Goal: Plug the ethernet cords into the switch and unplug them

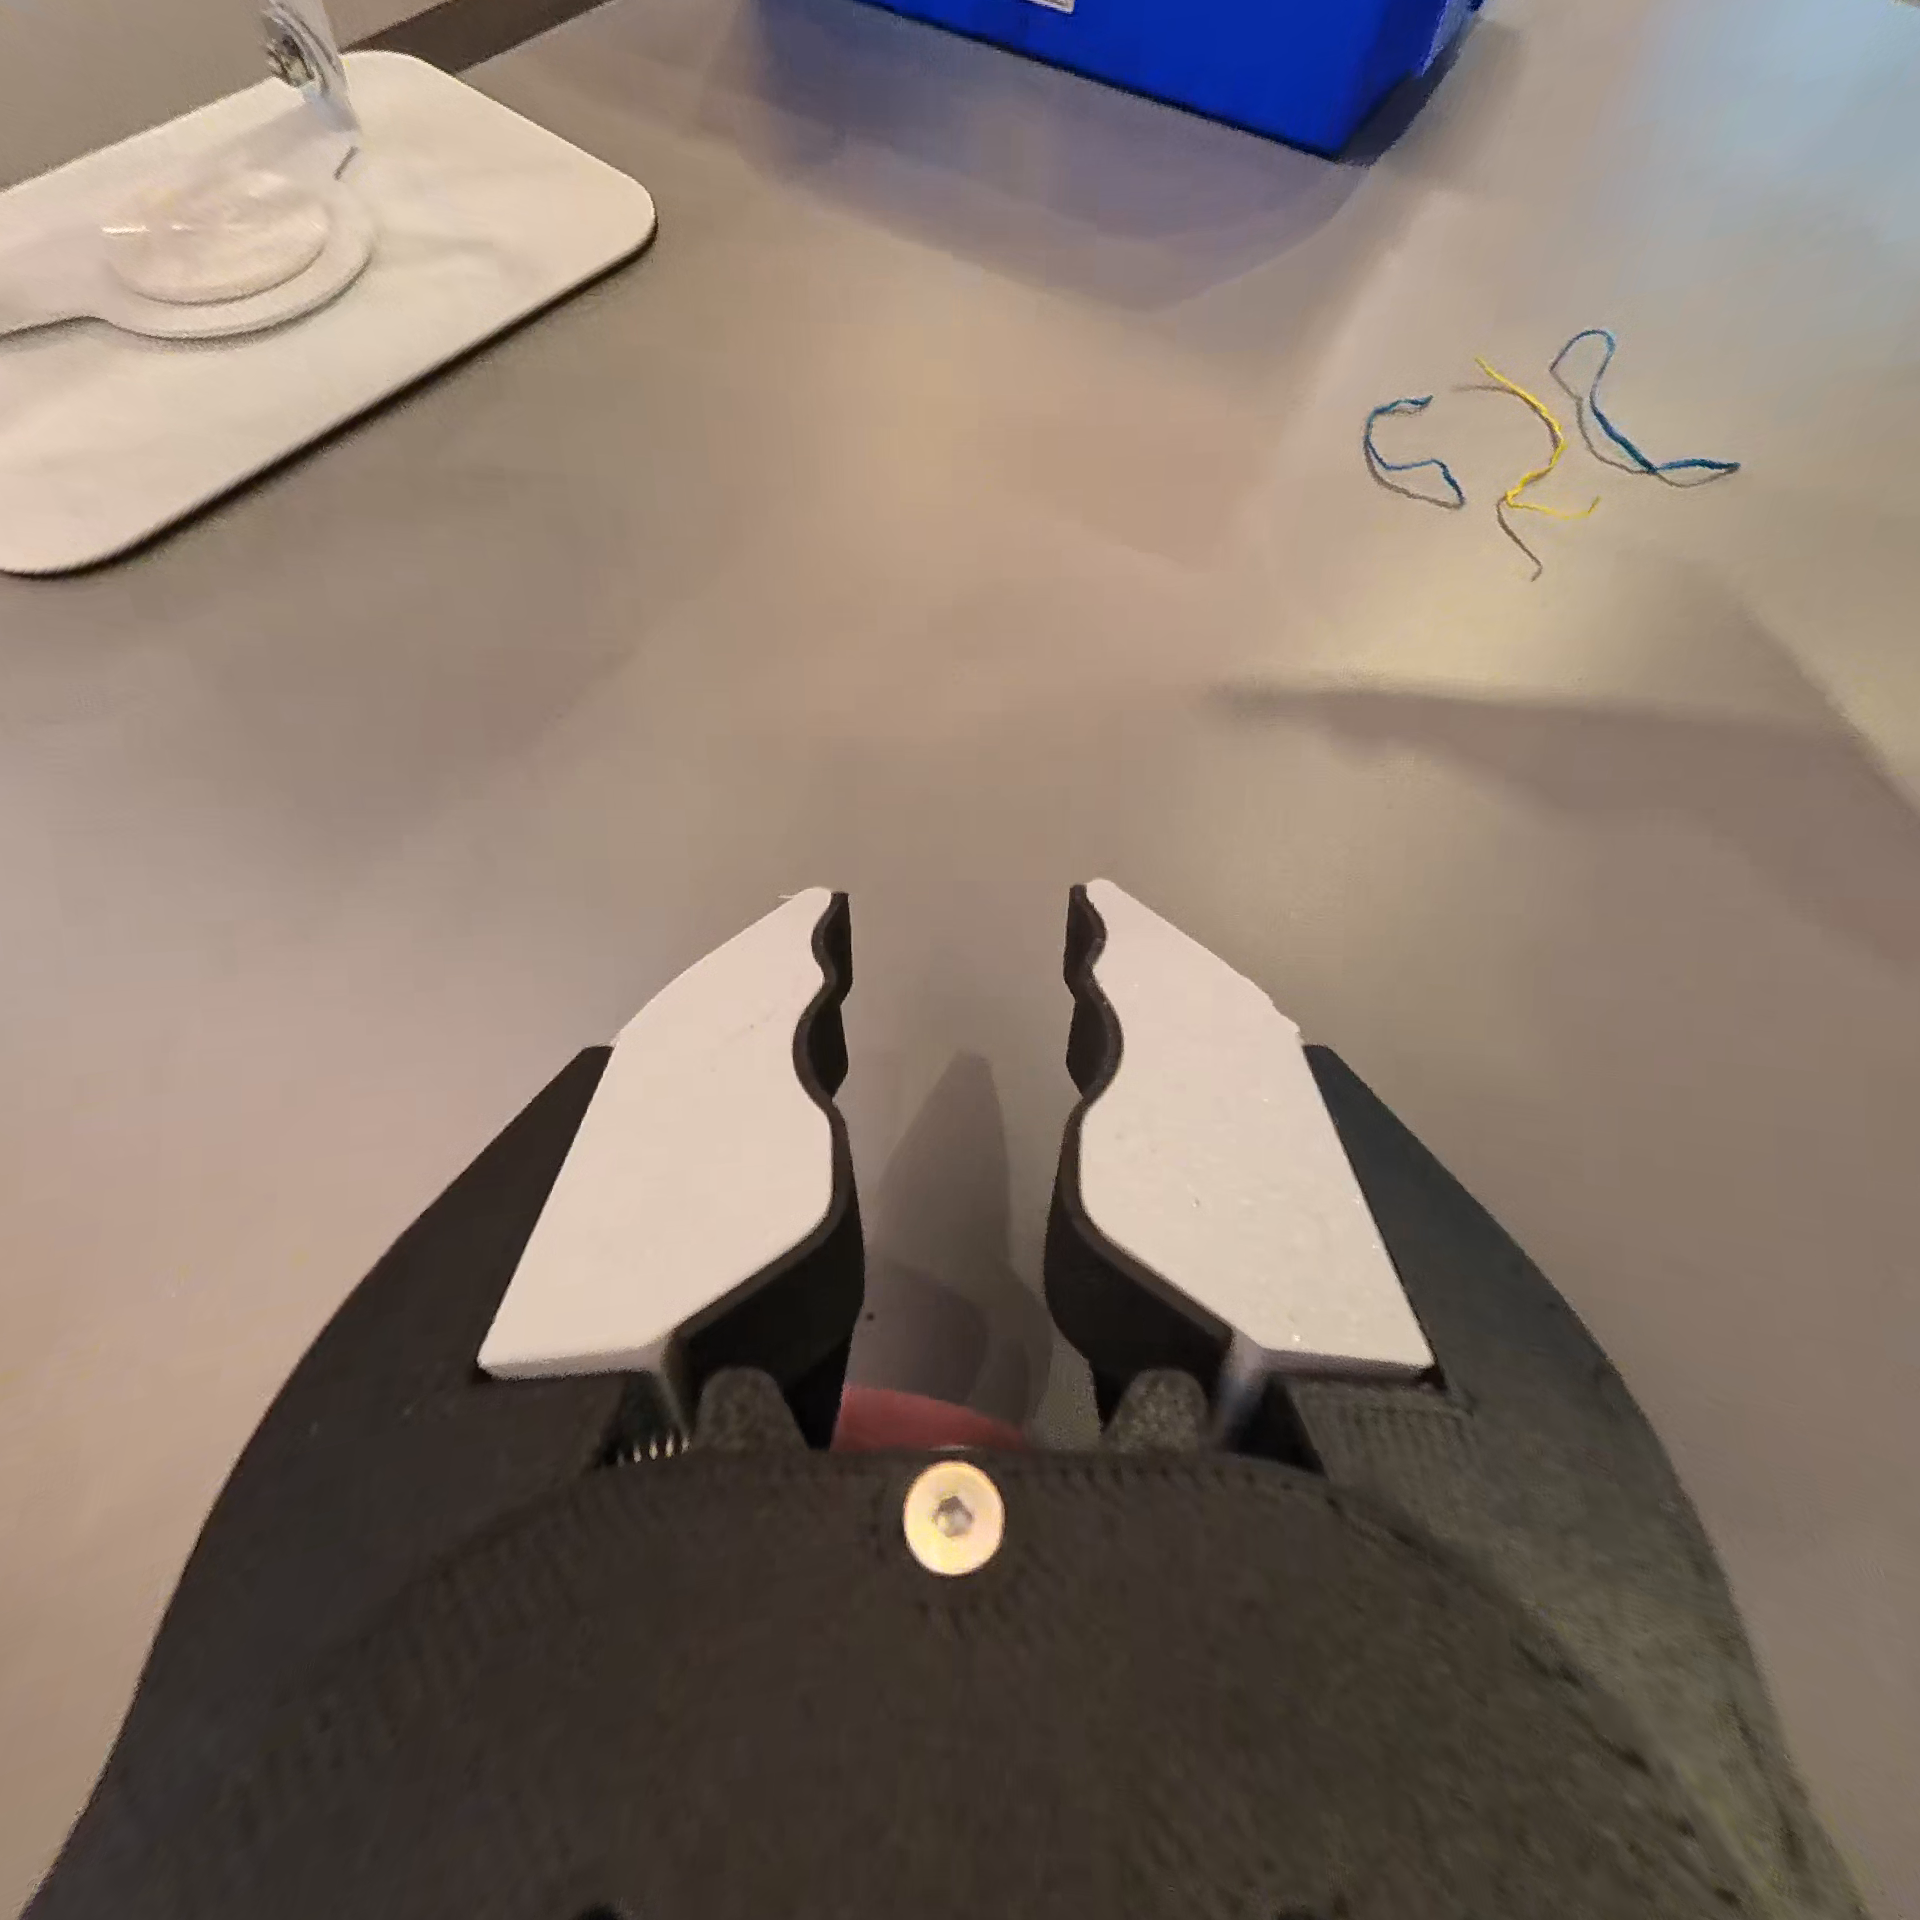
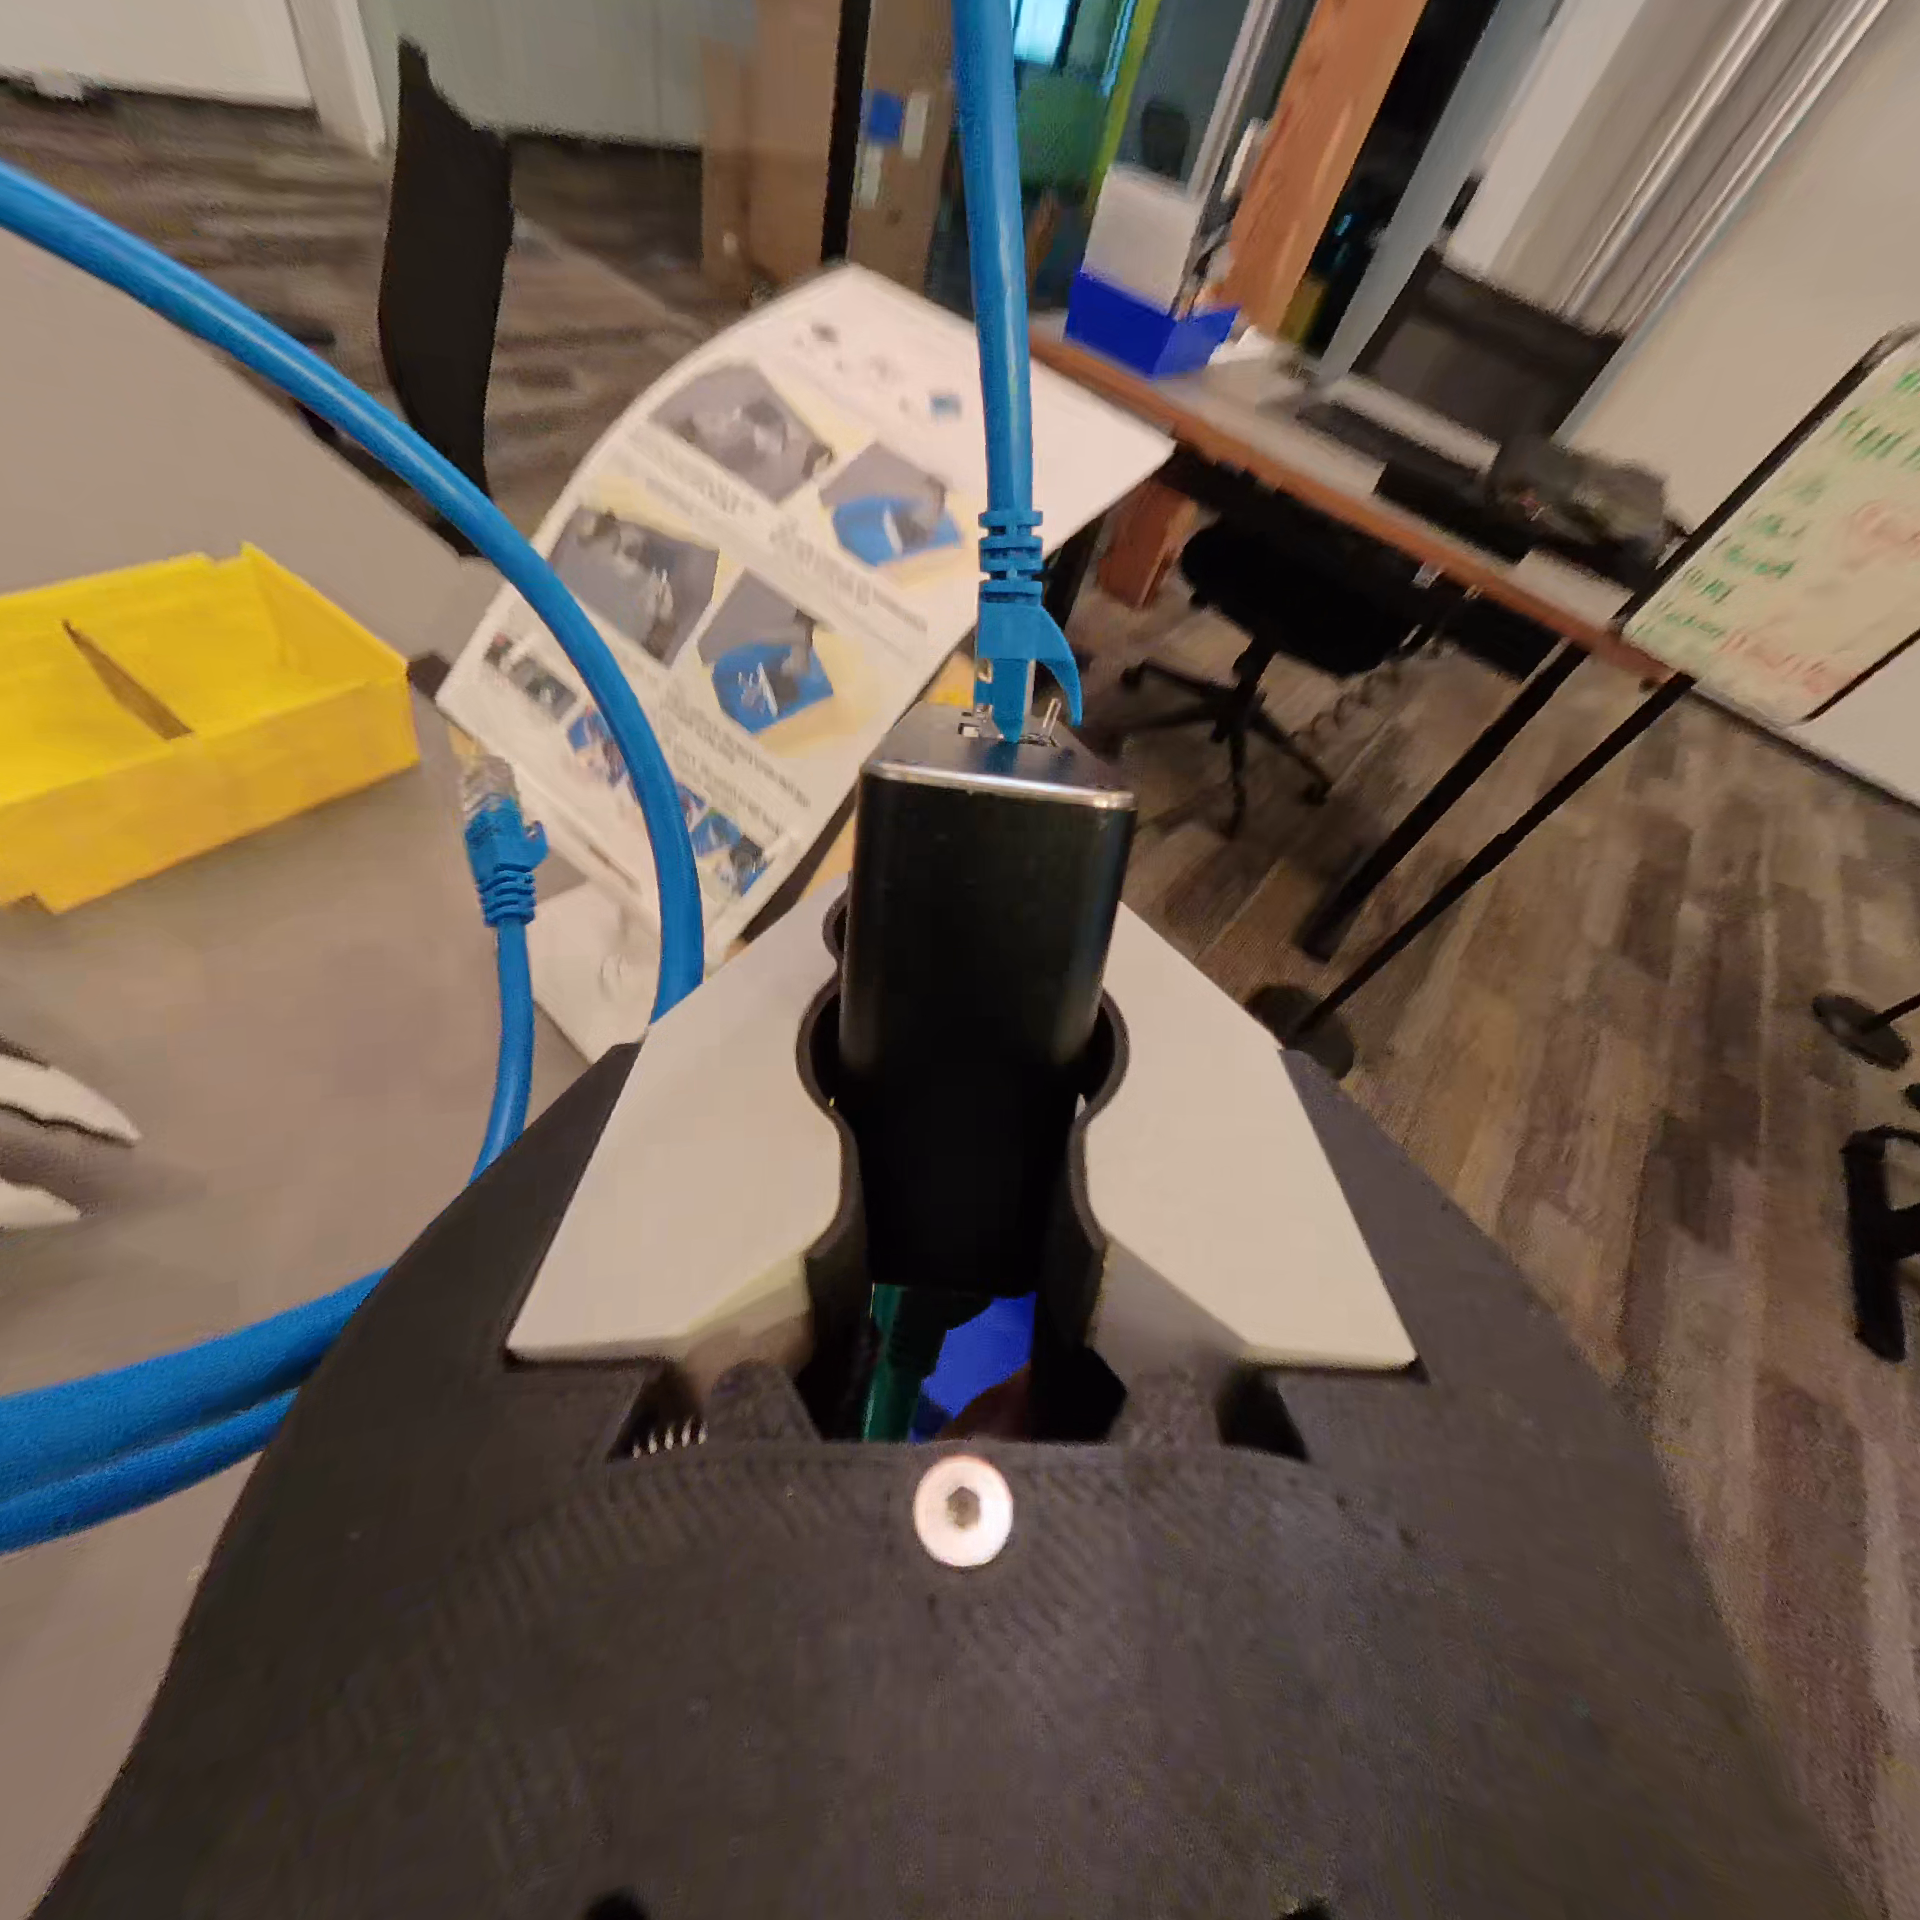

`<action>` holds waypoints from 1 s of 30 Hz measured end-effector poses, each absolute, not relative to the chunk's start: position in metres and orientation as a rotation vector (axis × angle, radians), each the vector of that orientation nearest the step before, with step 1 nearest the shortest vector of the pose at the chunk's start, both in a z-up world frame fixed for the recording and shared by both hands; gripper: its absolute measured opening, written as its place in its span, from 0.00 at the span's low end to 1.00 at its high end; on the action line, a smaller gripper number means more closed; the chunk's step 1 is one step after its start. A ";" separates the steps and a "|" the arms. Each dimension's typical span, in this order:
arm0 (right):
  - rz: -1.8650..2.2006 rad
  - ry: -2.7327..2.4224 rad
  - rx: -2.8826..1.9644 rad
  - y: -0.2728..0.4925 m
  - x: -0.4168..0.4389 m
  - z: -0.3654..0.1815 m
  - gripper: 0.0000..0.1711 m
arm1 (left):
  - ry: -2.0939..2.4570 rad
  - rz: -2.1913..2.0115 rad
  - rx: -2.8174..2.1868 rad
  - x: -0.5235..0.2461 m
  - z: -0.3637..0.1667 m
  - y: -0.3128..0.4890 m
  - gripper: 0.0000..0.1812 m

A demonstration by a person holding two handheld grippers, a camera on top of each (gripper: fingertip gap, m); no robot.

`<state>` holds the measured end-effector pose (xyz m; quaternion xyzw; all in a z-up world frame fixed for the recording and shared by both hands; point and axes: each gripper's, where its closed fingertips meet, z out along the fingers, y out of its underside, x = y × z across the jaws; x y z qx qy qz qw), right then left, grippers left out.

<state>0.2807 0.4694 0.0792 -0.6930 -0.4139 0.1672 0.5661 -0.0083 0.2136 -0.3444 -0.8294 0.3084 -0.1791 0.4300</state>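
In the right wrist view my right gripper [image 2: 977, 935] is shut on a black switch [image 2: 982, 914], held end-on and lifted off the table. A blue ethernet cord [image 2: 997, 312] comes down from above and its plug [image 2: 1013, 634] sits in a port on the switch's far face. A second blue cord [image 2: 509, 1039] loops at the left, and its loose plug [image 2: 499, 821] hangs free, in no port. In the left wrist view my left gripper [image 1: 958, 914] is open and empty, low over the bare grey table [image 1: 935, 675]. No cord or switch shows there.
A yellow bin [image 2: 187, 707] stands on the table at left, next to a curled printed sheet [image 2: 769, 582]. In the left wrist view a white tray [image 1: 260, 343] with a clear stand lies far left, a blue box [image 1: 1143, 52] at the back, thread scraps [image 1: 1538, 447] at right. Across from one pair of fingers to the other is roughly 55 cm.
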 end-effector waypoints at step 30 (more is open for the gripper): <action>0.189 -0.990 -1.817 0.635 0.312 -0.171 0.20 | 0.711 -0.526 -2.178 -0.011 -0.356 0.219 0.21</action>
